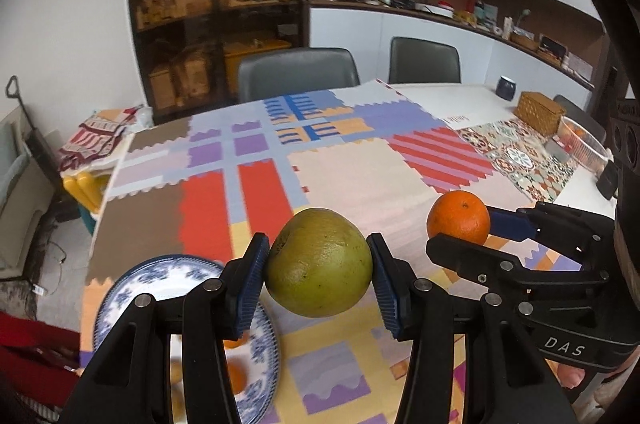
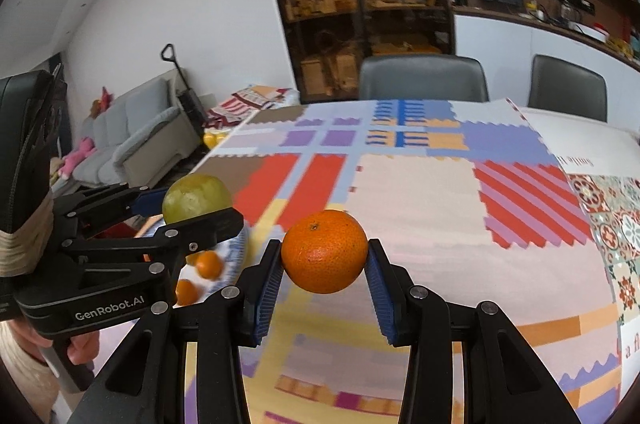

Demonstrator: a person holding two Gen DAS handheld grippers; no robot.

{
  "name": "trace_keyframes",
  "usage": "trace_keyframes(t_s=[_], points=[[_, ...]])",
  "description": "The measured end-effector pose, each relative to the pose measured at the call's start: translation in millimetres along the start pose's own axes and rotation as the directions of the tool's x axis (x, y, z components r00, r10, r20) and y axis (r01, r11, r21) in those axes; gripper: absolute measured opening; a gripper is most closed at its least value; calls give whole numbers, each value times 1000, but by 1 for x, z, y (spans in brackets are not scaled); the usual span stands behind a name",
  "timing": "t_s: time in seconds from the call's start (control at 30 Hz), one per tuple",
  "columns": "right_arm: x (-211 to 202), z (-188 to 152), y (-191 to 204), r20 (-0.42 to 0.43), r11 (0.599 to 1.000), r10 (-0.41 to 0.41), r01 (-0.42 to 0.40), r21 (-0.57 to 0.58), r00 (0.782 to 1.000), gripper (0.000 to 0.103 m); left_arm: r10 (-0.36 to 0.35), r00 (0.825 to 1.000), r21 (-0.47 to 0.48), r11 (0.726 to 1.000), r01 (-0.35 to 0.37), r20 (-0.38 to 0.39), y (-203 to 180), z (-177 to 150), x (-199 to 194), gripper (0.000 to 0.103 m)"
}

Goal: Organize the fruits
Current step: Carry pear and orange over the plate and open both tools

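green fruit (image 1: 319,263) clamped in left fingers (image 1: 250,288); orange (image 2: 324,251) clamped in right fingers (image 2: 269,288), above plate (image 1: 168,276).

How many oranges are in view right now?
3: one orange in the right gripper; two oranges on the blue-and-white plate. The left gripper may hide more.

White walls (image 2: 180,4), dark glass cabinet (image 1: 216,4), two grey chairs (image 1: 298,72) behind the table (image 1: 452,96), grey sofa (image 2: 132,140) left.

Orange (image 2: 324,251) between hand-held gripper (image 2: 324,274) pads
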State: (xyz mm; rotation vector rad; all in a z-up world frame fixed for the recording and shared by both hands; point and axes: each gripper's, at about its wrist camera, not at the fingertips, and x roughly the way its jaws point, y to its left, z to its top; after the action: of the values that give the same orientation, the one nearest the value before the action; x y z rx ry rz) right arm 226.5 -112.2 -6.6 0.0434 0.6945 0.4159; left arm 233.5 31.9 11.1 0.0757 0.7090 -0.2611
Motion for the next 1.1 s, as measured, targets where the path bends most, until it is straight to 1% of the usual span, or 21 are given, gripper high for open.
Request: trace_keyframes(t_s=[0.3,0.63,0.9,1.1], points=[[-2,7,44,14,995,70,-69,-67,997,43,61,998,-58,997,-59,28,33,-14,-35,49],[11,14,87,5,984,132,-131,-124,991,43,131,991,-113,986,-127,30,75,-30,-57,49],[36,18,117,-31,972,168,-171,-162,985,43,188,982,-134,974,-185,12,112,-42,-61,49],[62,15,134,-81,965,170,-183,-191,982,43,177,984,-132,975,-178,-16,135,-53,-48,49]])
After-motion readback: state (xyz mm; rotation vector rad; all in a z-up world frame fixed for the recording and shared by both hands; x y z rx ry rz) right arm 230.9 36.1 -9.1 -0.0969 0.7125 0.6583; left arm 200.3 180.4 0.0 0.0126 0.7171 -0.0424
